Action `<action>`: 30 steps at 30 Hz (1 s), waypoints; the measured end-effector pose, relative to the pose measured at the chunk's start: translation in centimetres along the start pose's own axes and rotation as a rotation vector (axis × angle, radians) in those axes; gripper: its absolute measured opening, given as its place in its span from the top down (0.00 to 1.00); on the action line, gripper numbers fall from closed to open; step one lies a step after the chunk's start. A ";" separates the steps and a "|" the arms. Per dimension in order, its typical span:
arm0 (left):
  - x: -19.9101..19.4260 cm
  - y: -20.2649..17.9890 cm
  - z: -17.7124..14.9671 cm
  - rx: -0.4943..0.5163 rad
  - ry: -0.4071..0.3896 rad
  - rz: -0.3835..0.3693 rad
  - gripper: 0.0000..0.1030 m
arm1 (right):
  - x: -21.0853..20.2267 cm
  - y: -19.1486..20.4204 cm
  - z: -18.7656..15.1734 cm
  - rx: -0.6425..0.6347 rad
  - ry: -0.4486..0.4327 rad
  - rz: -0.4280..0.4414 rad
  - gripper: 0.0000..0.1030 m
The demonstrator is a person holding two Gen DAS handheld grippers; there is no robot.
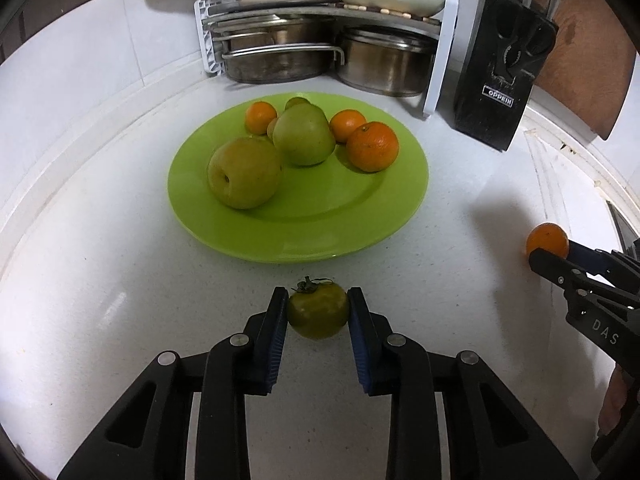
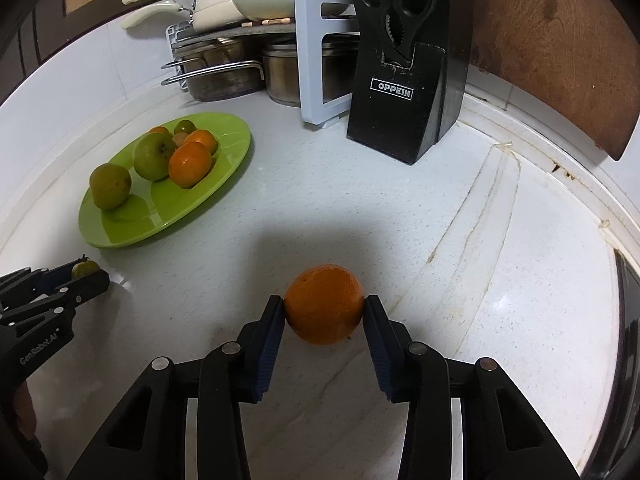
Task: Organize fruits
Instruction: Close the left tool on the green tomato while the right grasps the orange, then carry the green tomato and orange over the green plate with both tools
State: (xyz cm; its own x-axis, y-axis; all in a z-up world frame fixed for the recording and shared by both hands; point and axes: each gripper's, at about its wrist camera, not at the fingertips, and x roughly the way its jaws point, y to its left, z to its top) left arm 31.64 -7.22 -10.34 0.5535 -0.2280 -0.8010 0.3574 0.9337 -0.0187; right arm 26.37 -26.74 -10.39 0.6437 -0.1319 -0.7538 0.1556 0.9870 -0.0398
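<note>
A green plate [image 1: 360, 216] on the white counter holds two green apples, several oranges and a small green fruit; it also shows in the right wrist view [image 2: 132, 228]. My left gripper [image 1: 318, 312] is shut on a green tomato [image 1: 318, 310] with a stem, just in front of the plate's near rim. My right gripper [image 2: 325, 310] is shut on an orange [image 2: 325, 304], to the right of the plate. The orange shows at the right edge of the left wrist view [image 1: 546, 240], and the tomato at the left edge of the right wrist view [image 2: 85, 269].
A black knife block [image 1: 500, 80] stands at the back right, beside a white rack [image 1: 436, 60] with steel pots below and cream cookware on top. A wooden board [image 2: 560, 40] leans at the far right. White wall tiles [image 1: 80, 60] bound the counter on the left.
</note>
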 end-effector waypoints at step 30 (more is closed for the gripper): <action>-9.5 0.7 0.1 0.010 -0.203 -0.038 0.71 | -7.7 3.8 0.9 -0.078 -0.157 0.154 0.60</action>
State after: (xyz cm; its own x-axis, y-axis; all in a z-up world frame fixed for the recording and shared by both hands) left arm 26.71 -4.43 -2.61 0.6791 -0.3152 -0.6629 0.3882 0.9207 -0.0401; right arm 22.68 -22.02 -4.11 0.7652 0.0139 -0.6436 -0.0076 0.9999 0.0125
